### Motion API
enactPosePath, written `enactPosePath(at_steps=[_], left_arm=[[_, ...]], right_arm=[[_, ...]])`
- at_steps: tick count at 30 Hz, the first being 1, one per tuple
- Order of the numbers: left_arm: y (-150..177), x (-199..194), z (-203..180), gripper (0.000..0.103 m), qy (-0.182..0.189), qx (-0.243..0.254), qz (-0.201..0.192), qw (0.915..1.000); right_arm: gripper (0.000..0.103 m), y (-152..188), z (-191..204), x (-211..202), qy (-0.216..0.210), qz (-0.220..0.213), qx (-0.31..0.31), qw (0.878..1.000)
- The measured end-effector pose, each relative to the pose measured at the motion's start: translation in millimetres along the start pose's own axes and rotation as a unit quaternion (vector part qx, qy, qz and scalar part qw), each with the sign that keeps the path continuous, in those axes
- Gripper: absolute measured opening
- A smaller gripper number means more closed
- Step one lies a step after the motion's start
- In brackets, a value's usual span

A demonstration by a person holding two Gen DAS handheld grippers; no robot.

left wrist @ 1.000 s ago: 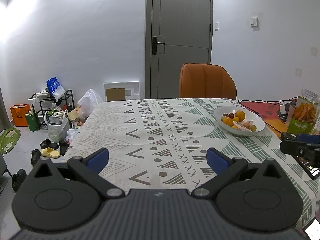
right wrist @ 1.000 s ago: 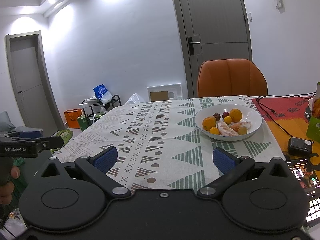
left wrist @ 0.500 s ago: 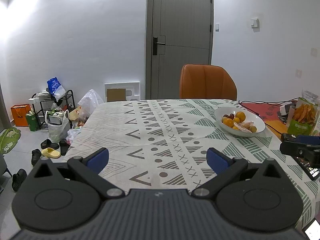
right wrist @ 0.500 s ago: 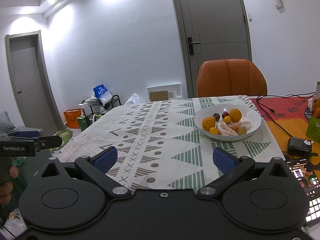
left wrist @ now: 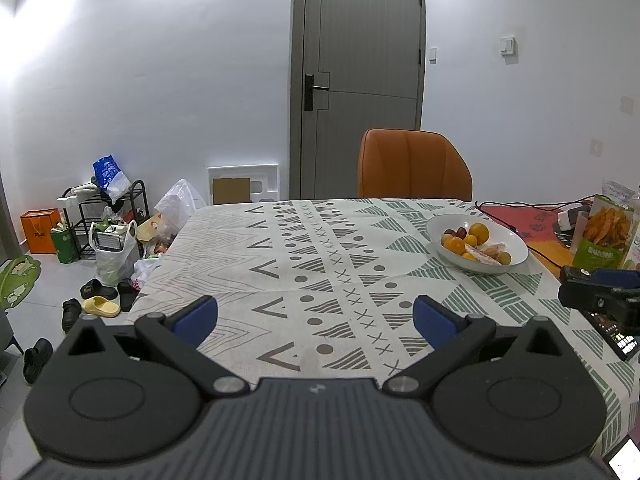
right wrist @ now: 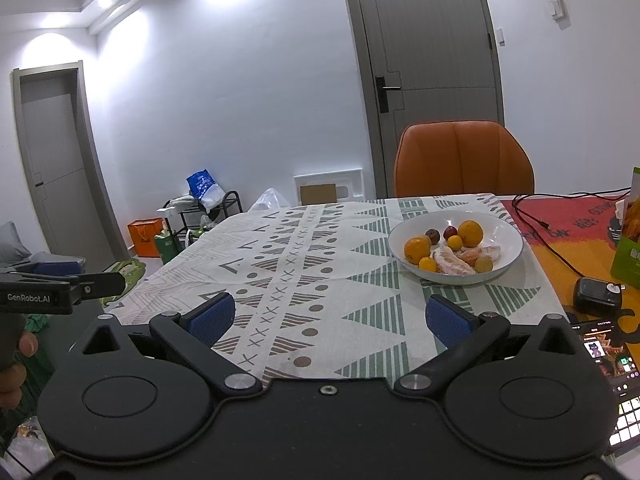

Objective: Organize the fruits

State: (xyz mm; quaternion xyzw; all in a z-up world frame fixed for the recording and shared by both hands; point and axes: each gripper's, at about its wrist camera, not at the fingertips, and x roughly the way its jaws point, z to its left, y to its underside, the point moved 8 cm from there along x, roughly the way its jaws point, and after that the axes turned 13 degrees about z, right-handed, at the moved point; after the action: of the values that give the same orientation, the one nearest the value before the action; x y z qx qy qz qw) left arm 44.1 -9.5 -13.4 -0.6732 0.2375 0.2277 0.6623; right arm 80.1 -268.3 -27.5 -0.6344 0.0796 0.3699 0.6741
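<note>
At the near edge of the desk [right wrist: 320, 280], both claws at rest, catalogued from the tools outward.

Item 1. Right claw [right wrist: 326, 318]: jaws spread wide, blue pads [right wrist: 211, 317] well apart, nothing between them. It hovers low over the patterned cloth, aimed toward the bowl, not touching it.

Item 2. Left claw [left wrist: 316, 316]: jaws likewise wide, empty, held over the cloth further from the bowl. A person's hand [right wrist: 14, 354] shows on its grip at the left margin of the right view.

Item 3. White bowl [right wrist: 502, 230], on the cloth ahead and right of the right claw, near the far right part of the desk. Contents: two larger oranges [right wrist: 470, 233], several small yellow-orange fruits [right wrist: 427, 265], two dark red round fruits [right wrist: 432, 235], and peeled citrus segments [right wrist: 450, 262]. All fruit lies inside the bowl; none is seen loose on the cloth.

Item 4. Surroundings: orange chair [right wrist: 464, 160] behind the desk, a black cable [right wrist: 552, 248] and a small black device [right wrist: 598, 300] to the right of the bowl, a lit phone [right wrist: 612, 360] at the near right corner, a snack packet [left wrist: 606, 228].

Progress, as judged: no fruit is gripped and no sorted groups are laid out, so the organizing appears not yet begun, or already gathered into the bowl; the pictures cannot settle which.

Change against the earlier frames: very little. In the left view the bowl sits slightly higher and farther than a second ago; in the right view bowl, fruit and jaw spread match.
</note>
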Motion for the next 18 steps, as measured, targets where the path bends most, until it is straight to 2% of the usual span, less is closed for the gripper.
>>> enactPosePath(at_steps=[18], left_arm=[[0.1, -1.3, -0.8, 0.103, 0.001, -0.001, -0.004, 1.0]], right_arm=[[0.103, 0.5, -0.9, 1.8, 0.002, 0.003, 0.001, 1.0]])
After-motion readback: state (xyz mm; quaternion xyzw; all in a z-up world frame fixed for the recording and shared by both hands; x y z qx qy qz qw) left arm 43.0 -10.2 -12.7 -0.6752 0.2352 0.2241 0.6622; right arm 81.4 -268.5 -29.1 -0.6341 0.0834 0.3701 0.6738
